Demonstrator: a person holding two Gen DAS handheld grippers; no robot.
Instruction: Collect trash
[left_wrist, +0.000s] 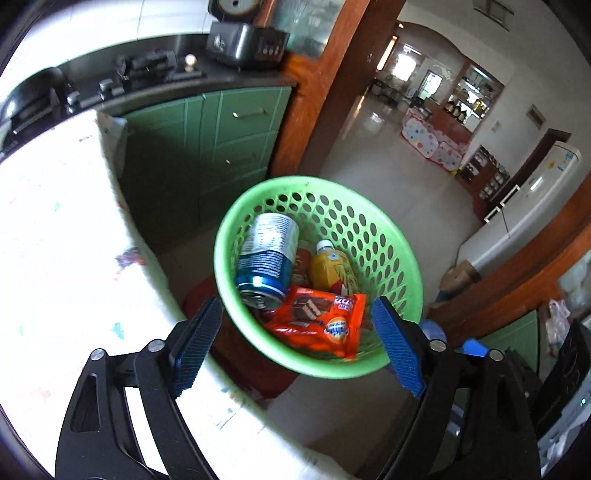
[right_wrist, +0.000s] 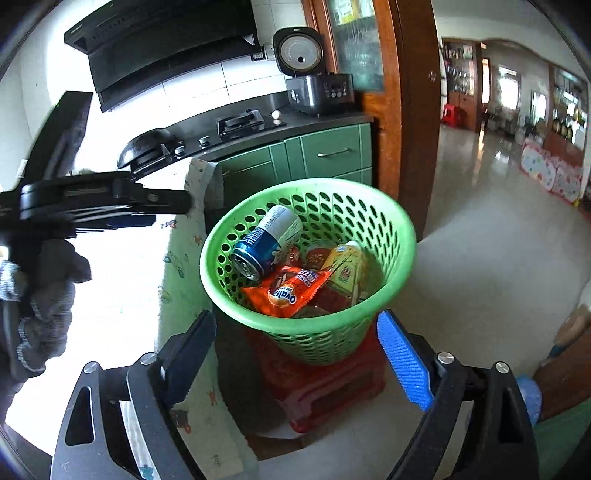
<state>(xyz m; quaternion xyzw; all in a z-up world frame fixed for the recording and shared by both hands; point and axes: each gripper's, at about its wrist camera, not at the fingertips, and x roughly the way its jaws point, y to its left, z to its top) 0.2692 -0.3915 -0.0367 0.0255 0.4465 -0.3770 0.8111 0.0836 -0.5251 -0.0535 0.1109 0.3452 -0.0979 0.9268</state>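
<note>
Kitchen floor: green basket (right_wrist: 310, 332) holds can (right_wrist: 266, 240), orange wrapper (right_wrist: 288, 291).

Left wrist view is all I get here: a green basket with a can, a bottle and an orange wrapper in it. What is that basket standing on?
Observer: In the right wrist view, the green basket stands on a red plastic stool on the floor.
Operator: Who holds the tool I look through?
Observer: A hand in a dark knitted glove holds the left gripper, out over the white tablecloth beside the basket.
Operator: And the other tool?
Observer: The right gripper faces the basket with its jaws wide open and nothing between them.
</note>
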